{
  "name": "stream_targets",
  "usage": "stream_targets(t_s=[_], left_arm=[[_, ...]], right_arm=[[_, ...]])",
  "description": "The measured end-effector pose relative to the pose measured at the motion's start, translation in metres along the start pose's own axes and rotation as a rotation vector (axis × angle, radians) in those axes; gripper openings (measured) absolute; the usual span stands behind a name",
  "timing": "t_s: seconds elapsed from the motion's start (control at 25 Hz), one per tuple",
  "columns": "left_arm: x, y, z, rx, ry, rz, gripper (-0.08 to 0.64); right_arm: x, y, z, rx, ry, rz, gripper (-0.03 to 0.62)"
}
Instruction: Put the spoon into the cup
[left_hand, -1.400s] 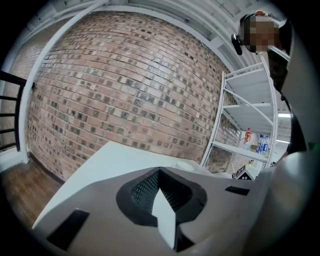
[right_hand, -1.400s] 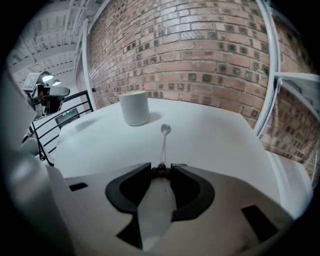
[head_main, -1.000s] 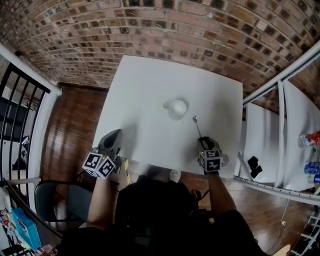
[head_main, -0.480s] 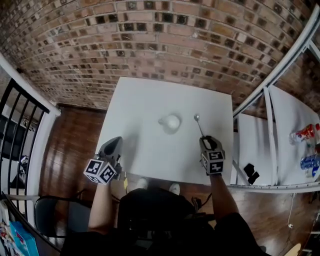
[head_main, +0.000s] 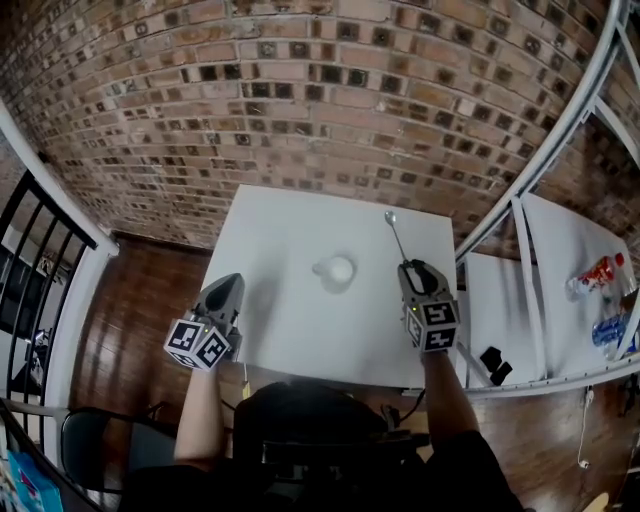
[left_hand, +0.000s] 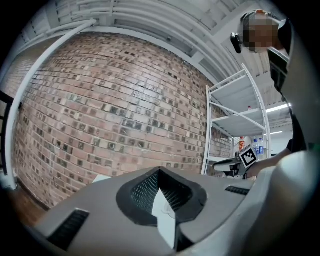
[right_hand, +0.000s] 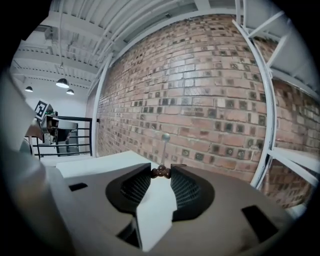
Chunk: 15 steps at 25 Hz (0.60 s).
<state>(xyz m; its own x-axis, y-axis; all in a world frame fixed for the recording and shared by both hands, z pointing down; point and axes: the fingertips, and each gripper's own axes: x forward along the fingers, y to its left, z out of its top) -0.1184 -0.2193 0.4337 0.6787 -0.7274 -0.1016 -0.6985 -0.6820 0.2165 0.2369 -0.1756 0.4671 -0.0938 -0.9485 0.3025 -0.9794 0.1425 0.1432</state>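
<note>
A white cup (head_main: 335, 270) stands near the middle of the white table (head_main: 280, 230). My right gripper (head_main: 412, 268) is to the right of the cup, raised above the table and shut on the handle end of a thin metal spoon (head_main: 398, 238). The spoon points away from me, its bowl toward the brick wall. In the right gripper view the pads (right_hand: 161, 171) pinch the handle and the spoon (right_hand: 163, 150) juts forward. My left gripper (head_main: 224, 298) hangs over the table's near left edge, left of the cup. Its jaws (left_hand: 159, 172) meet at the tips with nothing in them.
A brick wall (head_main: 300, 100) runs behind the table. A white metal shelf rack (head_main: 560, 230) with bottles (head_main: 600, 272) stands at the right. A black railing (head_main: 30, 230) is at the left, over a wooden floor (head_main: 140, 300).
Both grippers have risen. The right one has lifted the spoon off the table and carried it farther from me. The cup has not moved.
</note>
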Motion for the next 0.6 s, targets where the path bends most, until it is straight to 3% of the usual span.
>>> stream_targets(t_s=[0.24, 0.6], left_arm=[[0.002, 0.006, 0.002, 0.007, 0.003, -0.007, 0.003], [-0.005, 0.008, -0.001, -0.004, 0.005, 0.013, 0.003]], right_arm=[[0.009, 0.021, 0.009, 0.01, -0.012, 0.067, 0.126], [0.025, 0.06, -0.028, -0.019, 0.096, 0.211, 0.126]])
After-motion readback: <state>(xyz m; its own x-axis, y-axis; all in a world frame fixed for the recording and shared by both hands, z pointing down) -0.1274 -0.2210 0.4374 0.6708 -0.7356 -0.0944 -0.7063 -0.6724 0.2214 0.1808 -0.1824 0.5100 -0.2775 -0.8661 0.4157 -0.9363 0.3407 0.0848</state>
